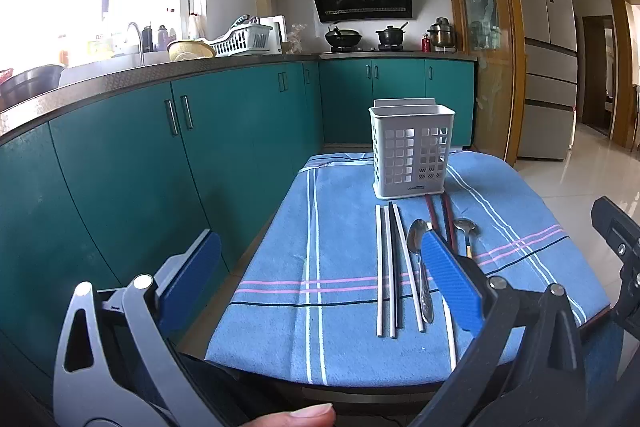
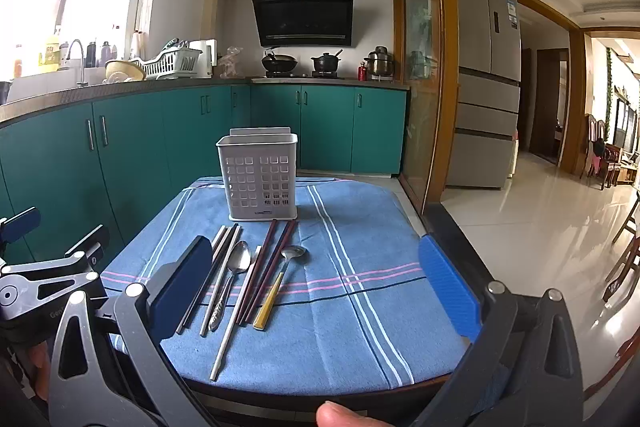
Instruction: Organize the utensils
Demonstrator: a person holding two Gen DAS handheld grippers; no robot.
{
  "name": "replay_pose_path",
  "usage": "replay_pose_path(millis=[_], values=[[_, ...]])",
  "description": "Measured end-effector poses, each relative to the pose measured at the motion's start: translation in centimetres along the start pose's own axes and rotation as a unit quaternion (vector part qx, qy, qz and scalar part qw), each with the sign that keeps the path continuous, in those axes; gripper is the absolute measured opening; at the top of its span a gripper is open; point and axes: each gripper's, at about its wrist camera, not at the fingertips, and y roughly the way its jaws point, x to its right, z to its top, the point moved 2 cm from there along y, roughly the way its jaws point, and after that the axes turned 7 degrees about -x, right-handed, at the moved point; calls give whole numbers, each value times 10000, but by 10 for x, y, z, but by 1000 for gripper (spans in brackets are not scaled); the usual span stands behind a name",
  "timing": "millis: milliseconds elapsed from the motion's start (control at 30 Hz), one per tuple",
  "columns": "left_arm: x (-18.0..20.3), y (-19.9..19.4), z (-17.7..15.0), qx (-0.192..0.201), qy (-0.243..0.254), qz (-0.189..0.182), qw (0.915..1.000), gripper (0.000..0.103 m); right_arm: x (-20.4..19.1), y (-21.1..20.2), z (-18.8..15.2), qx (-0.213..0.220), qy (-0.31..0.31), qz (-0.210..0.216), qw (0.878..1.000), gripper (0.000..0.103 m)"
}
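Observation:
A white perforated utensil holder (image 1: 409, 151) (image 2: 261, 175) stands upright at the far side of the blue striped cloth (image 1: 328, 267) (image 2: 352, 255). In front of it lie white and black chopsticks (image 1: 388, 267) (image 2: 218, 275), a steel spoon (image 1: 418, 247) (image 2: 236, 269), dark red chopsticks (image 1: 448, 219) (image 2: 272, 263) and a yellow-handled spoon (image 2: 280, 281) (image 1: 466, 231). My left gripper (image 1: 320, 283) is open and empty, near the table's front left. My right gripper (image 2: 320, 283) is open and empty, in front of the utensils.
Teal cabinets (image 1: 160, 155) and a countertop with a sink and dish rack (image 1: 240, 41) run along the left. A stove with pots (image 2: 304, 63) is at the back. A fridge (image 2: 486, 83) and tiled floor (image 2: 532, 227) are to the right.

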Motion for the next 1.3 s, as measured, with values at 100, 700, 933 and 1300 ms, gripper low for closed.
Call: replay_pose_path(millis=[100, 700, 933, 1300], values=[[0, 0, 0, -3, -1, 4, 10000, 99, 1, -1, 0, 9, 16, -6, 10000, 100], [4, 0, -3, -44, 19, -21, 10000, 99, 4, 1, -4, -10, 94, -11, 10000, 100], [5, 1, -4, -54, 25, -26, 10000, 99, 7, 2, -5, -25, 107, -8, 9999, 100], [7, 1, -6, -83, 29, -46, 10000, 99, 7, 4, -6, -40, 110, -7, 9999, 100]])
